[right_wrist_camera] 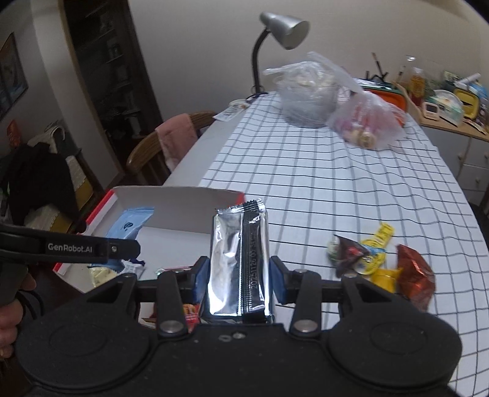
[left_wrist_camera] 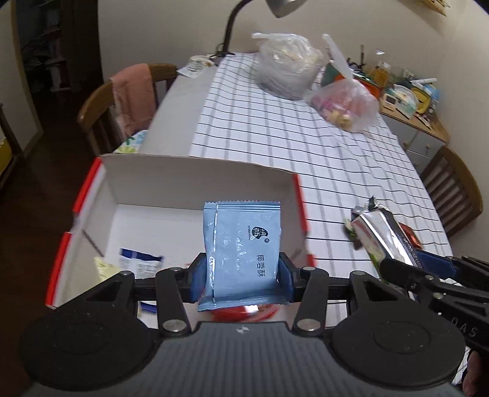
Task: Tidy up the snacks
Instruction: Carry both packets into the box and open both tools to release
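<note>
My left gripper [left_wrist_camera: 241, 274] is shut on a light blue snack packet [left_wrist_camera: 244, 244] and holds it upright over the open white box with red edges [left_wrist_camera: 195, 180]. A blue-and-white packet [left_wrist_camera: 139, 259] and a yellowish one [left_wrist_camera: 105, 267] lie inside the box. My right gripper [right_wrist_camera: 238, 274] is shut on a silver foil snack bar [right_wrist_camera: 238, 259], held just right of the box [right_wrist_camera: 171, 207]. The right gripper also shows in the left wrist view [left_wrist_camera: 406, 262] with the silver bar [left_wrist_camera: 379, 232]. The left gripper and blue packet [right_wrist_camera: 131, 223] show in the right wrist view.
Loose snacks lie on the checked tablecloth to the right: a dark wrapper [right_wrist_camera: 348, 253], a yellow packet [right_wrist_camera: 379, 253], an orange-red foil packet [right_wrist_camera: 415, 281]. Two plastic bags [right_wrist_camera: 308, 91] [right_wrist_camera: 366, 122] and a desk lamp [right_wrist_camera: 284, 27] stand at the far end. Wooden chairs [left_wrist_camera: 101, 107] flank the table.
</note>
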Motion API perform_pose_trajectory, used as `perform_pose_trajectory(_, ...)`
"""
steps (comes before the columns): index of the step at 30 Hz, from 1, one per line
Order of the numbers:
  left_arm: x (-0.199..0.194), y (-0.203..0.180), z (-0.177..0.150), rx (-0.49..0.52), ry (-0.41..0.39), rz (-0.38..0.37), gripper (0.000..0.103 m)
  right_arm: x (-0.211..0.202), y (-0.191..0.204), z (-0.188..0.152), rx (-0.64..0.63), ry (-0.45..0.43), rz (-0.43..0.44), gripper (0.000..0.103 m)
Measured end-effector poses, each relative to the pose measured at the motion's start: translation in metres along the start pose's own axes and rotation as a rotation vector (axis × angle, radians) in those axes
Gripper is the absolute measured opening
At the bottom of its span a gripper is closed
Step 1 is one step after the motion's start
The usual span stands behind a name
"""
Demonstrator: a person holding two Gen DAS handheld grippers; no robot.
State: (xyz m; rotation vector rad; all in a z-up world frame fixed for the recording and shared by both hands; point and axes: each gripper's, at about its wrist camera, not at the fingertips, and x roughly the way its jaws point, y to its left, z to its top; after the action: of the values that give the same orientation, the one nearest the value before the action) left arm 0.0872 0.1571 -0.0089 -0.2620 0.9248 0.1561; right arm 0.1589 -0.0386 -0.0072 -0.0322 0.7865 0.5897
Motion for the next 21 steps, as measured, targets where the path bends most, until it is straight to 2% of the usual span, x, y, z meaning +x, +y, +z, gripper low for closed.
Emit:
perform_pose_trajectory(12,0.026,0.064,0.014,-0.015,0.06,0.076,0.047,0.068,0.056,0.007,-0.106,0.122,0.053,0.04)
perform_pose_trajectory(21,0.059,0.087,0.025,0.015,0.137,0.122,0.047,0.115,0.078,0.009,-0.192,0.204,0.042,0.04)
